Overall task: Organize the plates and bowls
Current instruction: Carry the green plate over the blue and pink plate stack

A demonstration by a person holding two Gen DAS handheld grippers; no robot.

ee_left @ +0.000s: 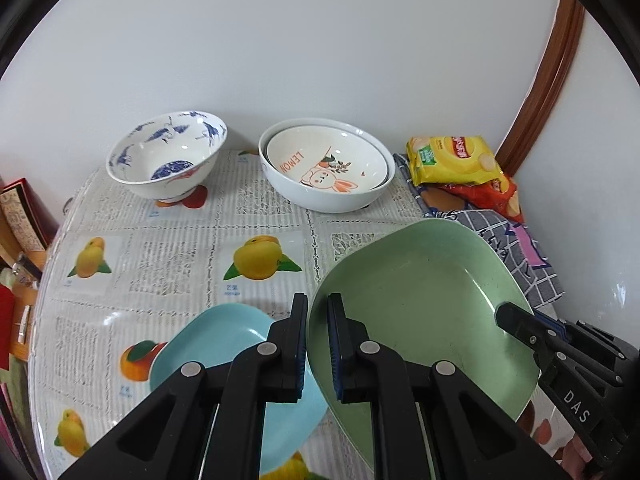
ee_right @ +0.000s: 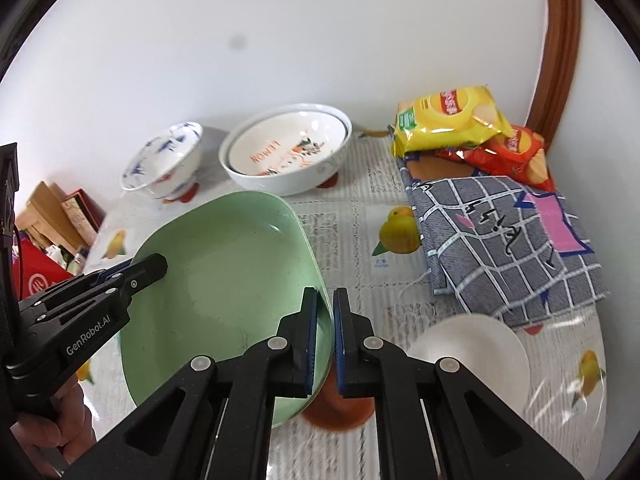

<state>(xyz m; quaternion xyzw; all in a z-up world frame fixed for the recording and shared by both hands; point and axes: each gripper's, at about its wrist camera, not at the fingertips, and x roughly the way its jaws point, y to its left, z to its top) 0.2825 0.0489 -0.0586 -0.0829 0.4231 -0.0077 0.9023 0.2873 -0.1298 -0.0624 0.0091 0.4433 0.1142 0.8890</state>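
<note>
- Green plate (ee_left: 424, 300) is pinched at opposite rims by left gripper (ee_left: 318, 344) and right gripper (ee_right: 325, 340), lifted.
- Lemon bowls (ee_left: 326, 164) already nested; blue plate (ee_left: 224, 344), crane bowl (ee_left: 166, 156) not yet stacked.

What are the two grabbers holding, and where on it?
Both hold the green plate. The left gripper pinches its rim on one side, and the right gripper pinches the rim on the opposite side.

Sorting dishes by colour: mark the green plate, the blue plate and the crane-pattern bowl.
green plate (ee_left: 424, 280): left wrist view, on its flat inner floor.
blue plate (ee_left: 216, 340): left wrist view, on its inner surface.
crane-pattern bowl (ee_left: 160, 152): left wrist view, on its inside wall.
</note>
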